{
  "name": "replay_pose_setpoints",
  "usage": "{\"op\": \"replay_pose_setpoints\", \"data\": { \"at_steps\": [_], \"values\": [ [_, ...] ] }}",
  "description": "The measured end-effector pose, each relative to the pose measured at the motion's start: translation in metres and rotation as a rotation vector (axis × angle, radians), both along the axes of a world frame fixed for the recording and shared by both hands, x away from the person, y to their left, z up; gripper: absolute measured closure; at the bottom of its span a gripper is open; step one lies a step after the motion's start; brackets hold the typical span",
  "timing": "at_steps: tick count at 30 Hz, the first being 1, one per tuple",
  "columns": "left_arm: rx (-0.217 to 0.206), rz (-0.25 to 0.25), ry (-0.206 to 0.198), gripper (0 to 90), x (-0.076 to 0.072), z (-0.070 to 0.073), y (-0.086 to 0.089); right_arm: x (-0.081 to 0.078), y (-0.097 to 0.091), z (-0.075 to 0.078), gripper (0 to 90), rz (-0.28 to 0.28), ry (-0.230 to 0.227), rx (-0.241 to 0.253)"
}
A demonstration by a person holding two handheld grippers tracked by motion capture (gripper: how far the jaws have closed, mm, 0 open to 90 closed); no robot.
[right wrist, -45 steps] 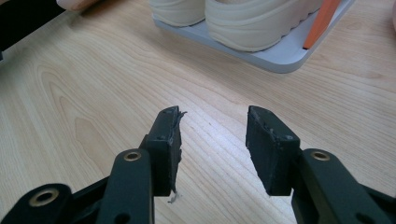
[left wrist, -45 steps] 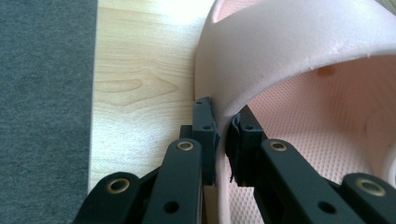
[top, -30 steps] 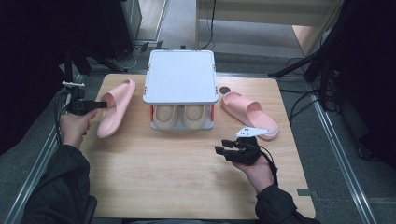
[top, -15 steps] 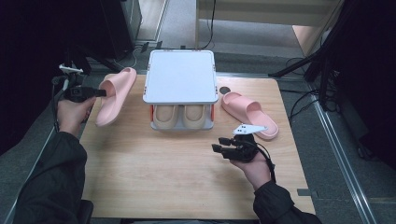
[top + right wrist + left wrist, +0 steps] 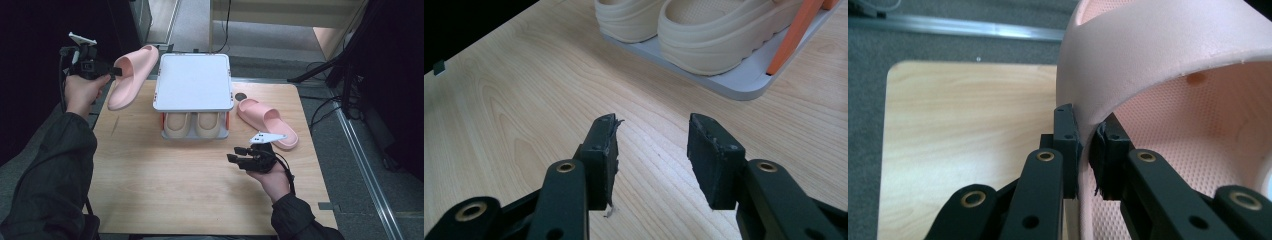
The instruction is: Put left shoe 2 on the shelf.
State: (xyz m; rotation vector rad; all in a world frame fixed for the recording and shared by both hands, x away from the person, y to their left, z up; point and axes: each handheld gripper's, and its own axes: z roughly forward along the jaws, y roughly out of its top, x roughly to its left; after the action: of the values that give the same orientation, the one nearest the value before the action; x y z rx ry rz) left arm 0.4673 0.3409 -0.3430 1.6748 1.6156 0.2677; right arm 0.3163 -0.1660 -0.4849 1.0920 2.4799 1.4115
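Note:
My left gripper (image 5: 116,71) is shut on the strap of a pink slipper (image 5: 131,75) and holds it in the air past the table's far left corner. In the left gripper view the jaws pinch the edge of the slipper's strap (image 5: 1128,70) at the left gripper (image 5: 1087,145). A second pink slipper (image 5: 267,122) lies on the table at the right. My right gripper (image 5: 236,153) hovers open over the table, in front of a two-tier rack (image 5: 193,85); nothing sits between the jaws of the right gripper (image 5: 651,150). A beige pair of slippers (image 5: 195,122) rests on the rack's lower shelf.
The rack's white top shelf is bare. A small black round thing (image 5: 241,96) lies on the table (image 5: 165,190) beside the rack. Dark equipment and cables stand to the left and right of the table. Metal rails run along the floor.
My left gripper has lifted the pink slipper off the table, up and toward the far left. The right gripper has stayed where it was.

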Motion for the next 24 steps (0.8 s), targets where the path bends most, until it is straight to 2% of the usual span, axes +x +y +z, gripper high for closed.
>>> {"op": "replay_pose_setpoints", "data": {
  "at_steps": [8,10,19,24],
  "values": [
    [-0.007,-0.028,-0.010,81.8,0.011,0.018,-0.022,0.000,0.001,0.000,55.5,0.004,-0.001,-0.003],
    [-0.003,-0.040,-0.009,81.8,0.016,0.022,-0.033,0.000,0.000,0.000,55.5,0.000,0.000,0.004],
    [0.007,-0.074,-0.009,81.5,0.029,0.022,-0.062,0.001,0.000,0.000,55.5,0.004,0.000,0.005],
    [0.029,-0.085,0.000,80.9,0.038,0.019,-0.072,0.000,-0.001,0.000,55.5,0.002,0.001,0.009]
  ]
}}
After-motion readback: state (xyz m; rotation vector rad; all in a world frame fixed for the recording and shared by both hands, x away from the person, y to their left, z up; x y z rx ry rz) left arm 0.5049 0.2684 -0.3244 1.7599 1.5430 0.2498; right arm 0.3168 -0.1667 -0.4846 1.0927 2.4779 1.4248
